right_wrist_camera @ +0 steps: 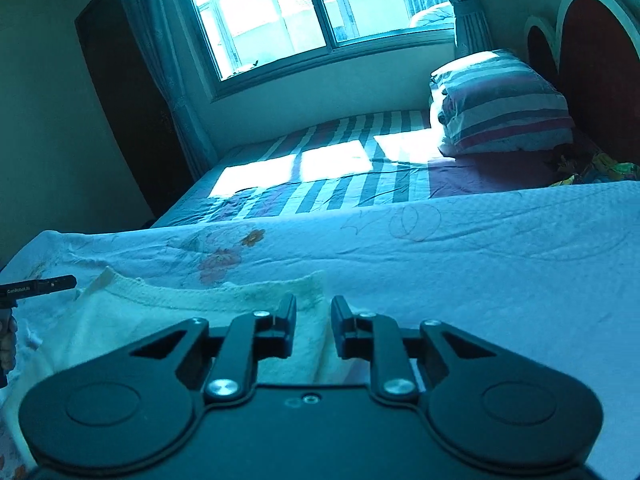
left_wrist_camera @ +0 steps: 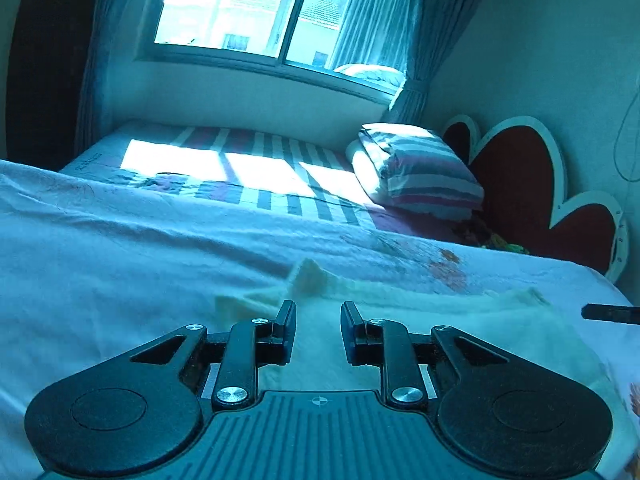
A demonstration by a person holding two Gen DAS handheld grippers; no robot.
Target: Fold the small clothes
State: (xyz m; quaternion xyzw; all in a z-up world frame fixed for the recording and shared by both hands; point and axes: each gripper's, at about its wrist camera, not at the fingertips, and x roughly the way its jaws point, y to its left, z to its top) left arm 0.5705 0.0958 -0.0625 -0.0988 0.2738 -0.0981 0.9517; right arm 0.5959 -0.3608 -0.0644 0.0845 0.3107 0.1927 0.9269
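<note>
Both the left hand-held gripper and right hand-held gripper hover open over the pale-yellow knitted cloth garment; pinch its far hem corners evenly.

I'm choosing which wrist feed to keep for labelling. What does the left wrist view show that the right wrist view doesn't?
Only the left wrist view shows the garment's pointed, raised corner ahead of the open left gripper, and a wall cable at far right.

Only the right wrist view shows the garment's ribbed edge laid out, beyond the open right gripper, and the dark doorway left of the window.

Both show the floral sheet, striped bed, folded quilt, window and red headboard.
</note>
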